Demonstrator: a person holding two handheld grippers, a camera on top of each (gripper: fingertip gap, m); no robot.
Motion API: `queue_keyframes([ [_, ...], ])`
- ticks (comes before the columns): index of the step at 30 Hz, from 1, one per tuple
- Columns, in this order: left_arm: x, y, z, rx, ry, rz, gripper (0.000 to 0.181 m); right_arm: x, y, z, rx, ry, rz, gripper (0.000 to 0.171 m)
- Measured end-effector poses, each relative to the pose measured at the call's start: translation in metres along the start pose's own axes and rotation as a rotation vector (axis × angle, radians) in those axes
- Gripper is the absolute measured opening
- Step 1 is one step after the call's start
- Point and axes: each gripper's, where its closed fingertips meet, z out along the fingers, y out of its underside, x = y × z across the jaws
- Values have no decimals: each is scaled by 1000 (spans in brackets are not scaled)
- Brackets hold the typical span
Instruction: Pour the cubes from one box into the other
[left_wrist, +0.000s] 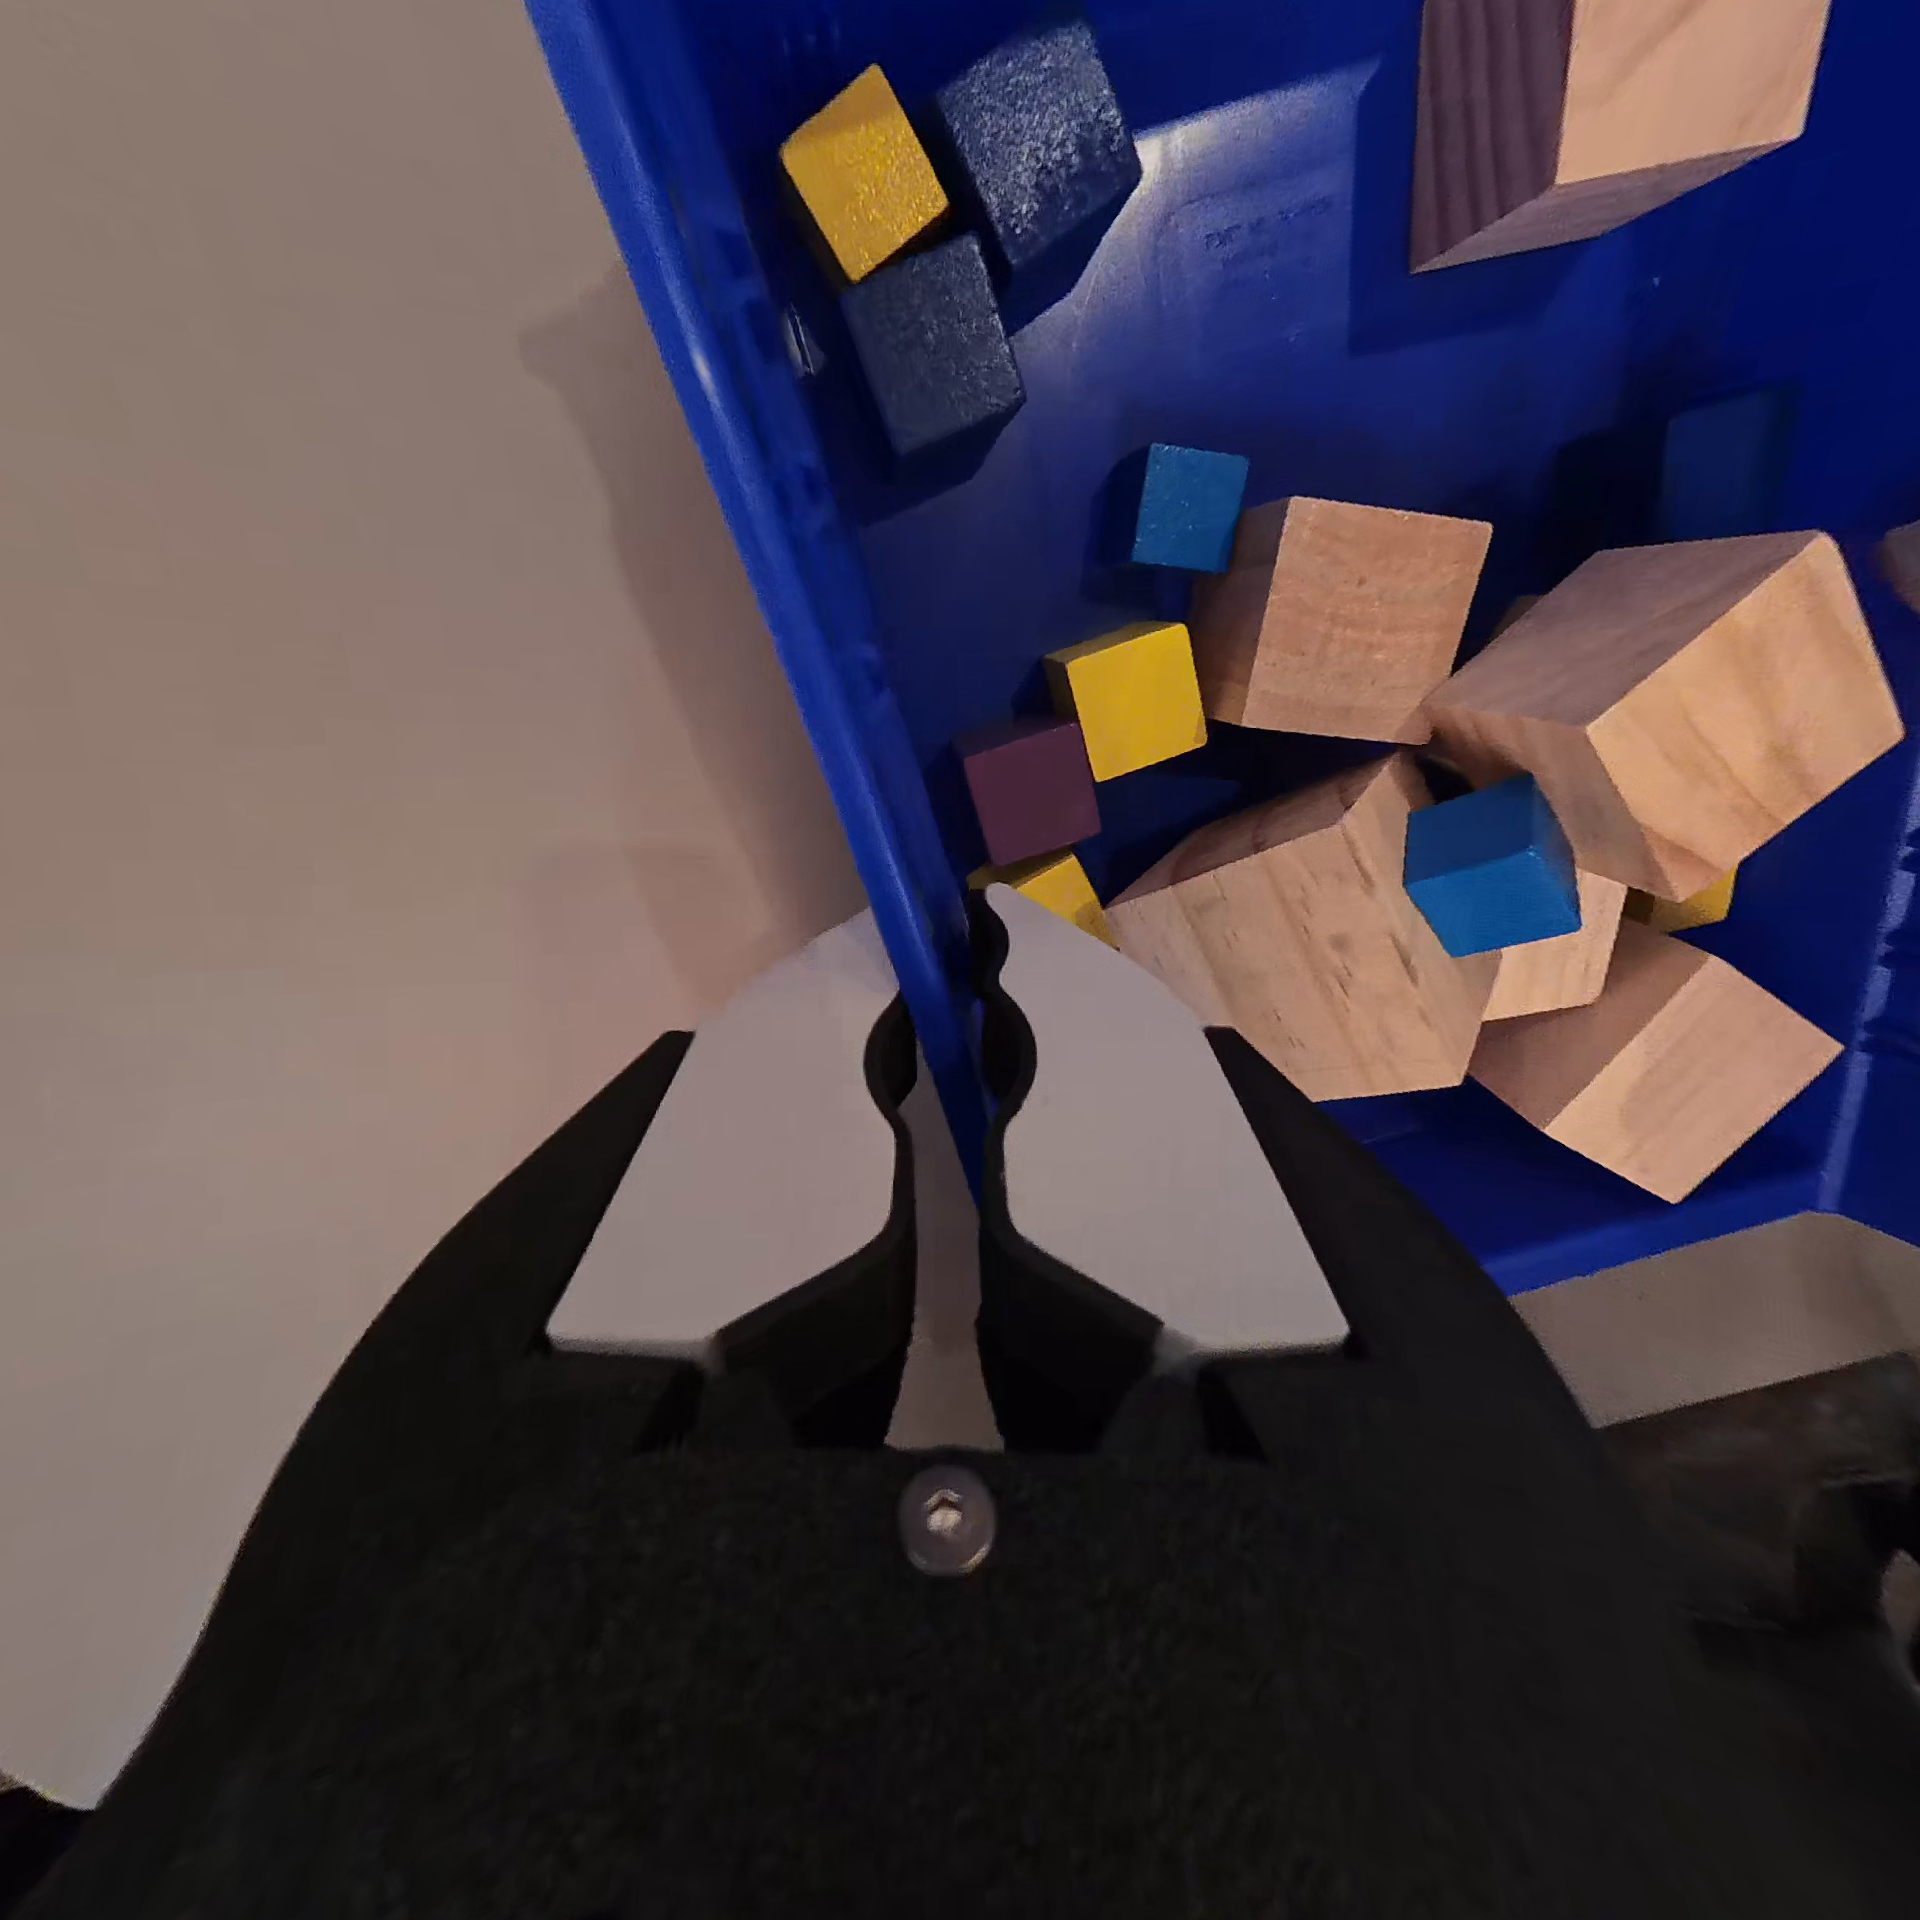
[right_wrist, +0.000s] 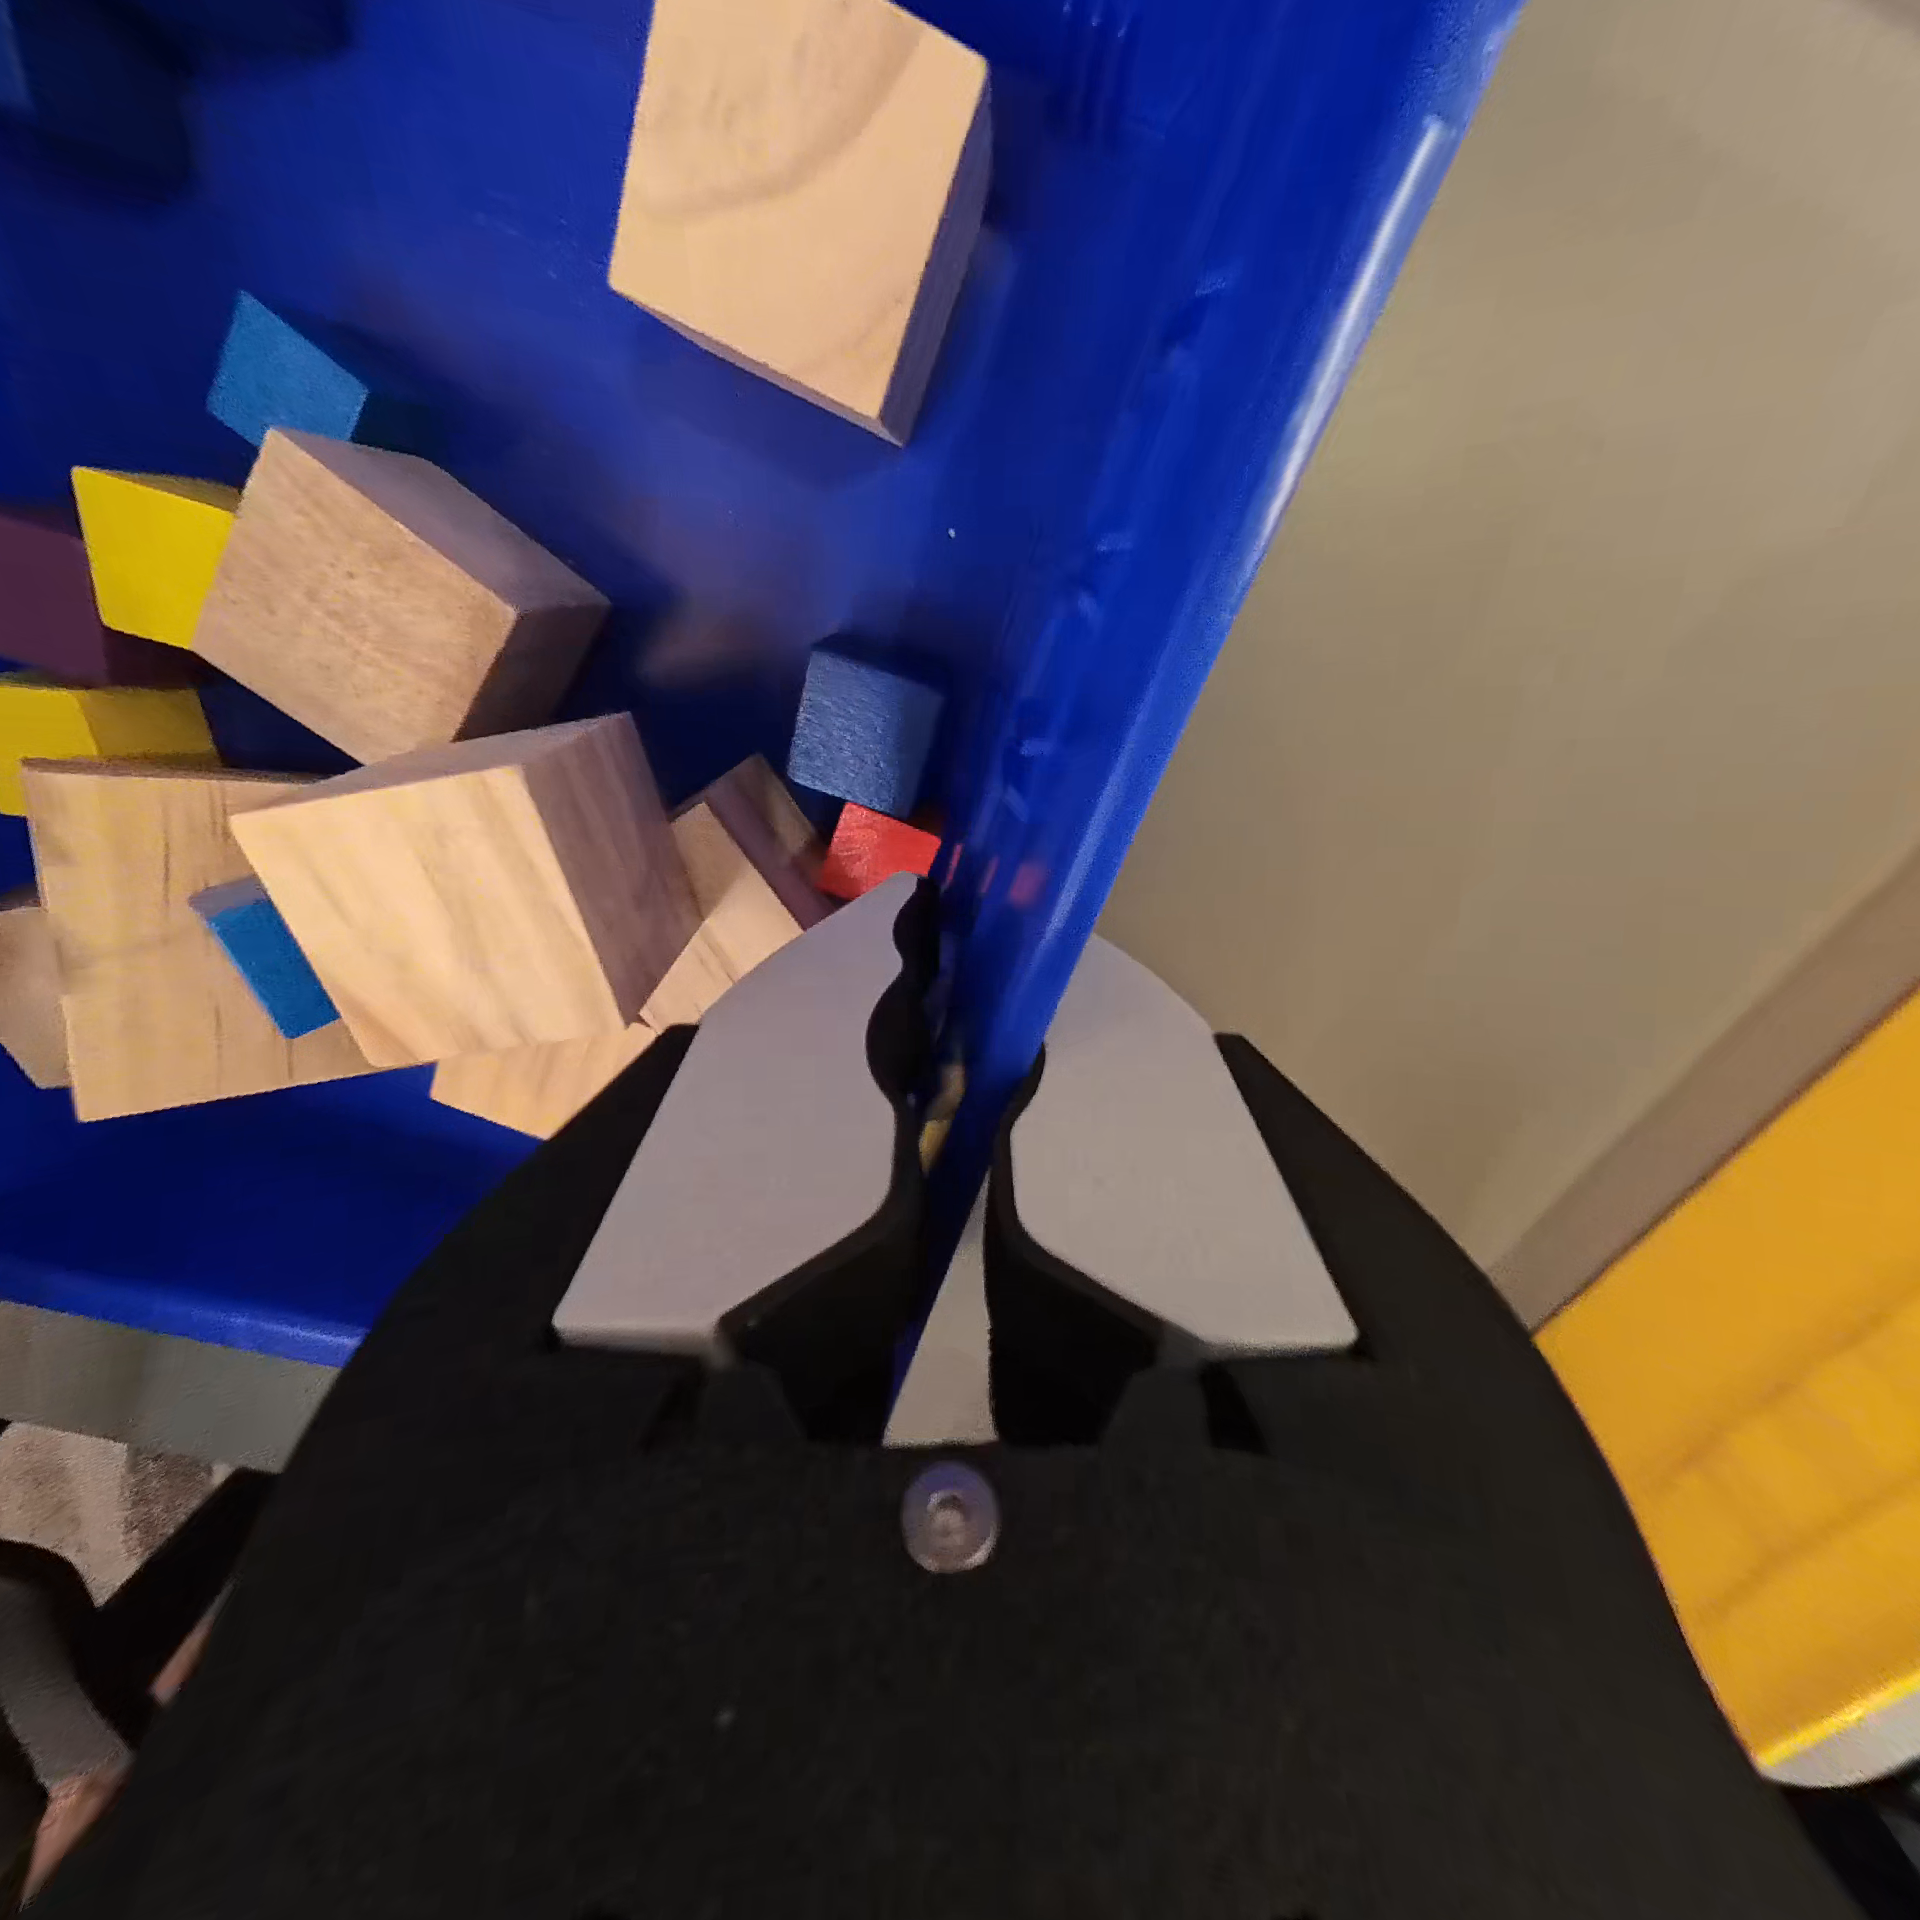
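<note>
- The left gripper (left_wrist: 940, 966) pinches the left wall of the blue box (left_wrist: 1299, 312): one finger is outside the wall, the other inside, and the jaws are pressed on the thin plastic.
- The right gripper (right_wrist: 961, 971) does the same on the opposite wall of the blue box (right_wrist: 1101, 623), so the box hangs between the two tools.
- The box seems tilted strongly, and most cubes are gathered near the lower wall, some lying one on another; the pour is, I judge, in its middle part.
- To do this step well, both sides should rise at the same speed, because a twist can let the thin wall slip out of the pads.
- A slow tilt is better: the big wooden cubes (left_wrist: 1340, 613) are heavy and may go out all together.
- The yellow shape (right_wrist: 1766, 1403) at the lower right of the right wrist view may be the other box, but I cannot tell this surely.
- The blue box is smooth, glossy moulded plastic with a thin rim.
- The large cubes are raw pale wood with visible grain and sharp edges.
- The small cubes are painted matt: yellow cube (left_wrist: 1132, 696), light blue cube (left_wrist: 1491, 868), purple cube (left_wrist: 1029, 790), dark navy cube (left_wrist: 935, 343) with a grainy surface, and a red cube (right_wrist: 878, 847) in the corner near the right finger.
</note>
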Motion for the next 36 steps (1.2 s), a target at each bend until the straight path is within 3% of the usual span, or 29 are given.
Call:
queue_keyframes([
  [5,22,-22,-19,81,89,-17,6,27,-10,-37,137,-45,61,6],
  [10,66,-57,-57,157,43,75,6,72,-9,-82,206,7,83,6],
  [20,208,-139,-109,221,102,241,7,215,22,-171,251,67,227,6],
  [26,302,-202,-104,248,89,340,6,316,42,-182,274,86,324,6],
  [32,381,-268,-102,389,27,475,6,407,43,-184,488,92,430,6],
  [36,413,-289,-96,475,-4,529,6,446,43,-182,576,110,448,6],
])
